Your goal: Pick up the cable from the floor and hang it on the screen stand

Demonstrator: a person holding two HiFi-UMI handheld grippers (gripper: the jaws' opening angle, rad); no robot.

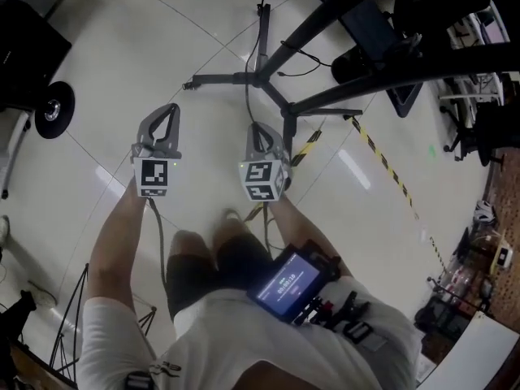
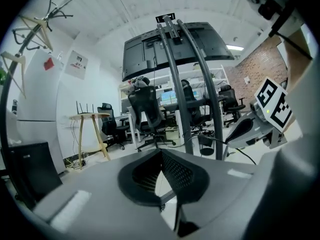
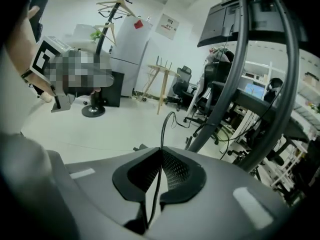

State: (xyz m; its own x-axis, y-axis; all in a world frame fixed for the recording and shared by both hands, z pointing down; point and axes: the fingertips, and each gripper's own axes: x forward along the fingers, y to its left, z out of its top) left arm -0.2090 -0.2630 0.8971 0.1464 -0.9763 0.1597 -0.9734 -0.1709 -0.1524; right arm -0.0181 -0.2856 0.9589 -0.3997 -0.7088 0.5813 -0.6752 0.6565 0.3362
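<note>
A thin black cable point(image 3: 162, 129) runs up between the jaws of my right gripper point(image 3: 161, 151), which is shut on it. Past the tips it arcs up and curls over toward the floor. In the head view the right gripper point(image 1: 253, 130) is held just short of the black screen stand's base point(image 1: 260, 78), and the cable point(image 1: 248, 88) trails across that base. The stand's two curved uprights point(image 3: 235, 74) rise close on the right, carrying the dark screen point(image 2: 172, 46). My left gripper point(image 1: 169, 109) hangs beside it to the left, shut with nothing in it point(image 2: 161, 151).
Yellow-black floor tape point(image 1: 382, 161) runs right of the stand. Office chairs point(image 2: 145, 114) and desks stand behind it. A wooden side table point(image 2: 90, 129), a coat rack point(image 3: 112, 9) and a black wheeled case point(image 1: 32, 63) lie to the left.
</note>
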